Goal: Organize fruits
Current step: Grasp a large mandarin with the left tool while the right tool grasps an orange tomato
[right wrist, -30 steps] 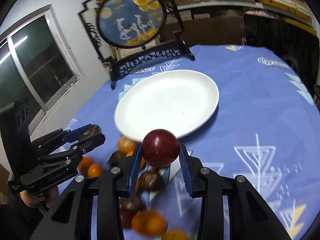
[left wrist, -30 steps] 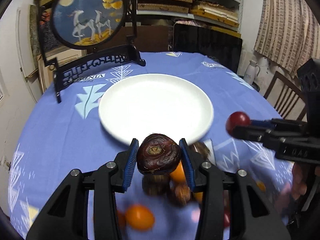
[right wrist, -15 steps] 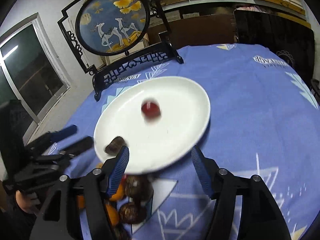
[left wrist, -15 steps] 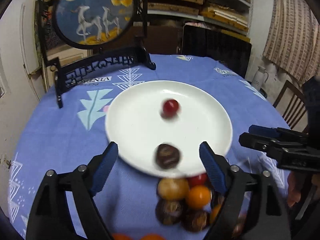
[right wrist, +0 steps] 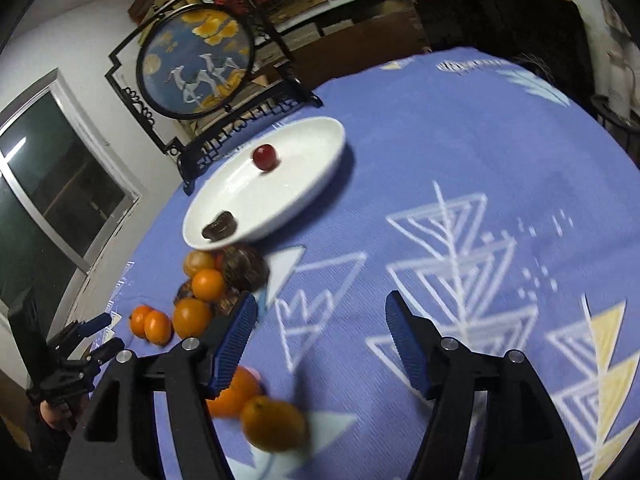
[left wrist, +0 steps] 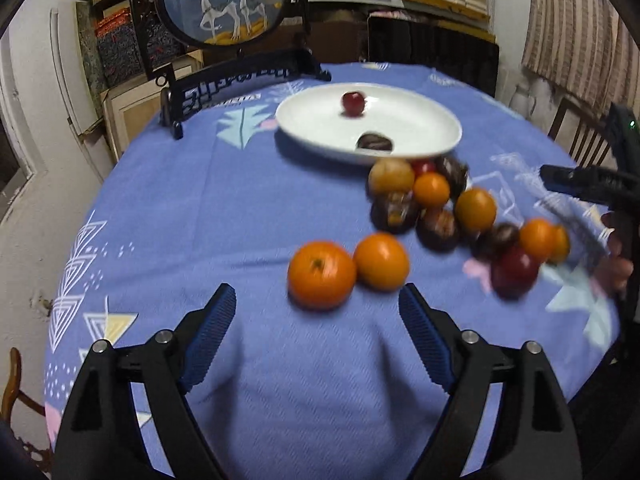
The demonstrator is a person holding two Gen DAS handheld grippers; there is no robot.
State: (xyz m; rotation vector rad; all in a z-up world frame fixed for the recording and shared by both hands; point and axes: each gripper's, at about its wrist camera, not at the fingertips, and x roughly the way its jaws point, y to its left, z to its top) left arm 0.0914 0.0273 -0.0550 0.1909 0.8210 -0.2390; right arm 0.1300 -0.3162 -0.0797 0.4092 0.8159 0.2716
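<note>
A white plate (left wrist: 424,128) (right wrist: 312,184) holds a red fruit (left wrist: 353,103) (right wrist: 264,157) and a dark brown fruit (left wrist: 374,142) (right wrist: 219,225). A pile of orange, dark brown and red fruits (left wrist: 432,204) (right wrist: 208,284) lies on the blue tablecloth in front of the plate. Two oranges (left wrist: 322,274) lie just ahead of my left gripper (left wrist: 316,328), which is open and empty. My right gripper (right wrist: 318,340) is open and empty, with oranges (right wrist: 272,422) below its left finger.
A round painted screen on a black stand (left wrist: 224,0) (right wrist: 196,60) stands behind the plate. The other gripper shows at the right edge of the left view (left wrist: 592,184) and the left edge of the right view (right wrist: 80,344). Wooden chair (left wrist: 580,136) at right.
Both grippers opened and let their fruits go onto the plate, then pulled back toward the near side of the table. The red fruit and dark fruit now rest on the plate.
</note>
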